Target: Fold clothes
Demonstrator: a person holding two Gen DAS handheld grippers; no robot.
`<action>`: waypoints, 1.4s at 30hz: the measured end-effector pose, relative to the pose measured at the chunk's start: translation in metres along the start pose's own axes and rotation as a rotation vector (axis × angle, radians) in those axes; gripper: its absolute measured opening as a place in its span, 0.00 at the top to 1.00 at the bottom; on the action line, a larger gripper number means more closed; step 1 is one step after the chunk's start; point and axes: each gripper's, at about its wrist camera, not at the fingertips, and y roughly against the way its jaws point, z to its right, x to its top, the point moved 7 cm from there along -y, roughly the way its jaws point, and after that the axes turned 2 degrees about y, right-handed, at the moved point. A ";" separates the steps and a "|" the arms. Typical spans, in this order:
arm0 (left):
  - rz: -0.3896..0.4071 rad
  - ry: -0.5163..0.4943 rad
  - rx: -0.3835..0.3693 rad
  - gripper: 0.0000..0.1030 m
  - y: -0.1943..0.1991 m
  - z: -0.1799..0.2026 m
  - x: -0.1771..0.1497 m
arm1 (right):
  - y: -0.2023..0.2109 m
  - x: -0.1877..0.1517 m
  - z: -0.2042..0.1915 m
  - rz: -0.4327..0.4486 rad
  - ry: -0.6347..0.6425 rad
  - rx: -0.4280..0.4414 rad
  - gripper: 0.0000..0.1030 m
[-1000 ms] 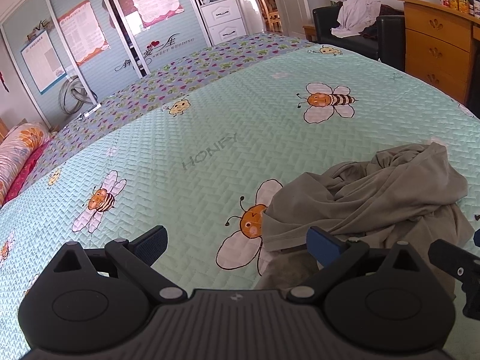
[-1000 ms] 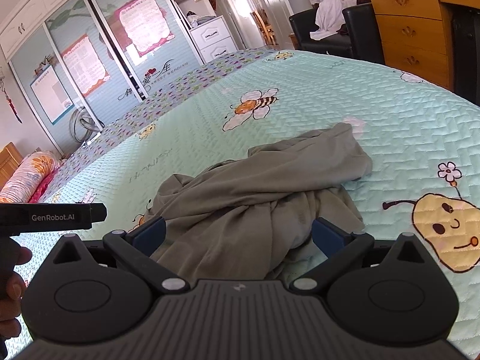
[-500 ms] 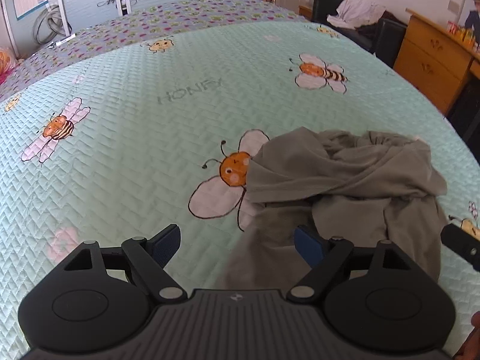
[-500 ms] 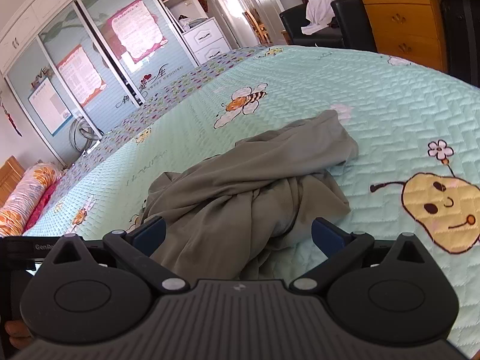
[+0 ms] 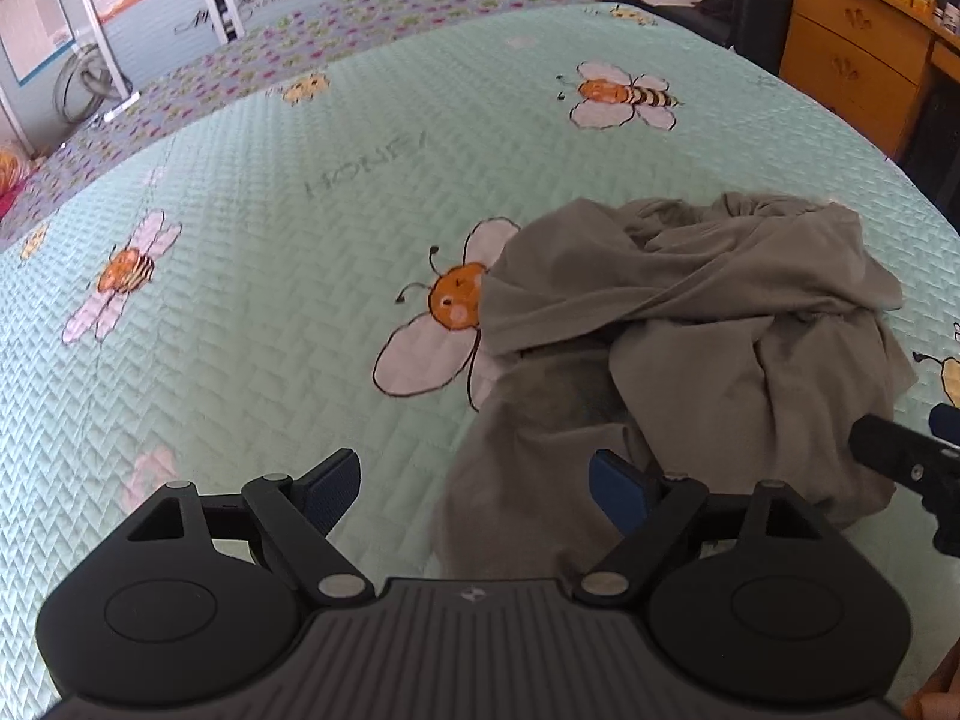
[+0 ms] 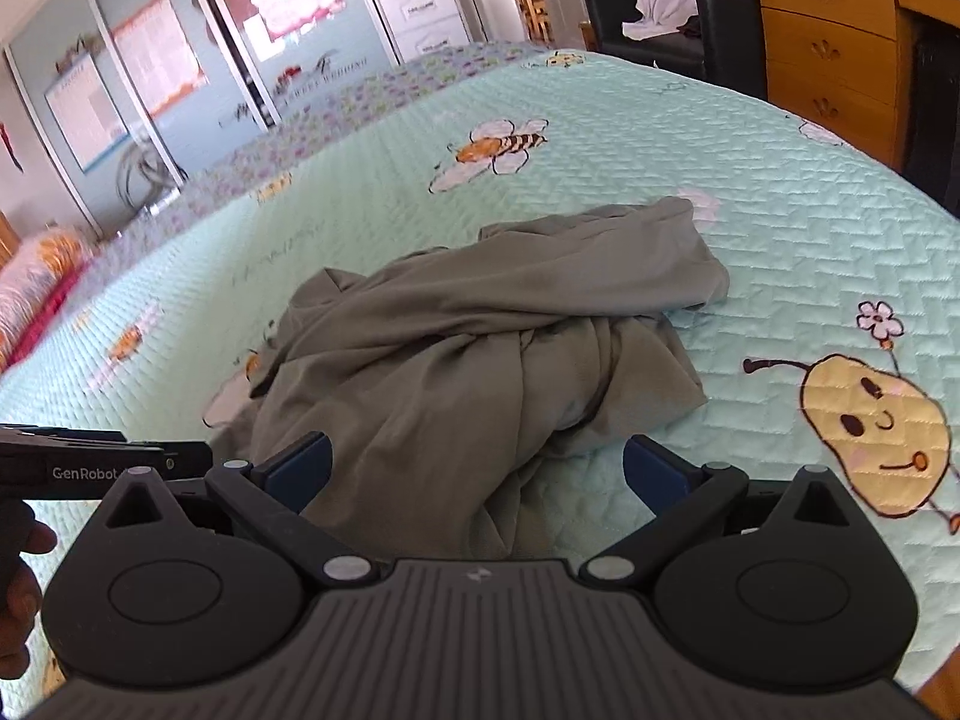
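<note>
While both tools tilt down toward the bed (image 5: pixel 252 192), the left gripper (image 5: pixel 474 483) hangs low over the quilt with its jaws wide — they have just been closing a little, and the near edge of the shirt (image 5: pixel 690 324) lies in the gap between them without either pad pressing on it. The left blue pad (image 5: pixel 333 483) stands over bare quilt; the right pad sits over the grey cloth. The right gripper (image 6: pixel 477 468) also stands wide, holding nothing. The shirt (image 6: pixel 480 348) lies crumpled in a heap on the bed, directly ahead of the right gripper, and its near folds run down between the open fingers (image 6: pixel 297 468). In the right wrist view, a hand (image 6: pixel 18 570) grips the left tool's handle at the left edge — just beside the heap.
</note>
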 end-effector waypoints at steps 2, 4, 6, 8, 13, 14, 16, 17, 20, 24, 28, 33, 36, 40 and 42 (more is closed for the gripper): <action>-0.023 0.036 -0.012 0.15 -0.004 -0.001 -0.002 | 0.000 0.002 -0.001 -0.011 0.003 0.003 0.01; -0.032 0.064 -0.021 0.15 -0.013 -0.003 -0.002 | -0.005 0.002 -0.004 -0.035 0.002 0.036 0.01; -0.049 0.116 -0.034 0.15 -0.026 -0.008 -0.003 | -0.009 0.002 -0.004 -0.044 -0.032 0.066 0.01; -0.060 0.181 -0.072 0.15 -0.037 -0.013 -0.004 | -0.012 0.002 -0.004 -0.047 -0.080 0.108 0.01; -0.090 0.236 -0.192 0.32 -0.054 -0.007 -0.006 | -0.019 0.000 -0.007 -0.022 -0.149 0.214 0.09; -0.098 0.222 -0.198 0.32 -0.057 -0.004 -0.006 | -0.020 -0.001 -0.007 -0.014 -0.162 0.231 0.21; -0.098 0.196 -0.186 0.36 -0.059 0.000 -0.006 | -0.025 -0.004 -0.007 -0.036 -0.165 0.217 0.39; -0.092 0.187 -0.182 0.40 -0.059 0.001 -0.006 | -0.027 -0.006 -0.006 -0.043 -0.160 0.202 0.51; -0.077 0.182 -0.188 0.79 -0.055 0.001 -0.004 | -0.027 -0.010 -0.006 -0.020 -0.143 0.183 0.81; -0.042 0.240 -0.205 0.96 -0.042 -0.003 -0.006 | -0.019 -0.008 -0.004 0.054 -0.137 0.174 0.93; 0.054 0.235 -0.227 0.96 -0.011 0.002 -0.009 | 0.000 0.002 -0.006 0.143 -0.148 0.188 0.96; 0.136 0.221 -0.327 0.96 0.041 0.007 -0.010 | 0.045 0.024 -0.014 0.239 -0.155 0.218 0.97; 0.177 0.244 -0.373 0.96 0.069 -0.008 -0.004 | 0.074 0.041 -0.027 0.287 -0.153 0.270 0.97; 0.241 0.298 -0.366 0.96 0.103 -0.051 0.002 | 0.101 0.060 -0.062 0.308 -0.133 0.368 0.97; 0.275 0.330 -0.342 0.96 0.119 -0.080 0.003 | 0.112 0.066 -0.083 0.308 -0.120 0.420 0.97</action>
